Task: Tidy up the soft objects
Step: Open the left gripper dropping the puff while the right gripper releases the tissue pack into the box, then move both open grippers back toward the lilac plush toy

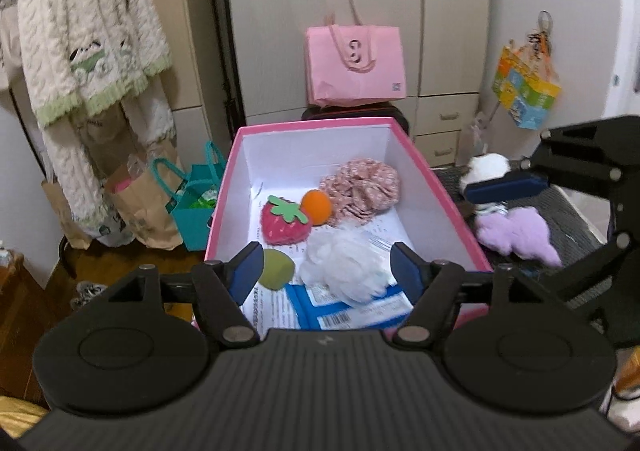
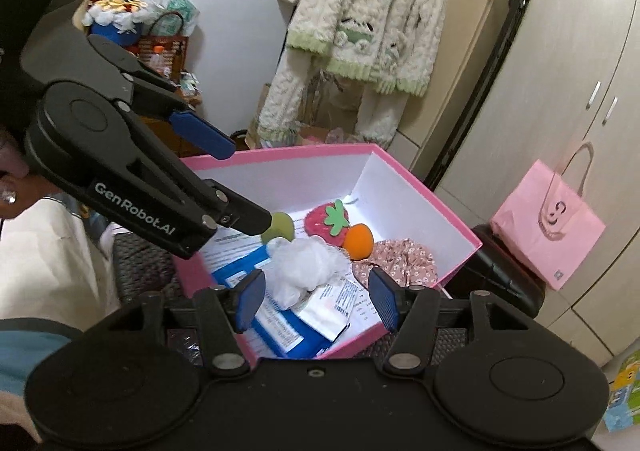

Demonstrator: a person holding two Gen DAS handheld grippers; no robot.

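White mesh puff (image 1: pixel 344 265), strawberry (image 1: pixel 285 221), orange ball (image 1: pixel 316 207) and floral scrunchie (image 1: pixel 362 191) are lying inside the pink box (image 1: pixel 436 187). Left gripper (image 1: pixel 324 277) and right gripper (image 2: pixel 316 299) are hovering wide open, empty. Purple plush (image 1: pixel 516 231) is waiting outside, beside the box.

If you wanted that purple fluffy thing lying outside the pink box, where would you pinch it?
Probably across the narrow waist of the purple plush, coming straight down. It lies flat on the dark mat with lobes spreading to both sides, so the middle looks thinnest. The right tool, open nearby, is closest. The box wall stands to its left.
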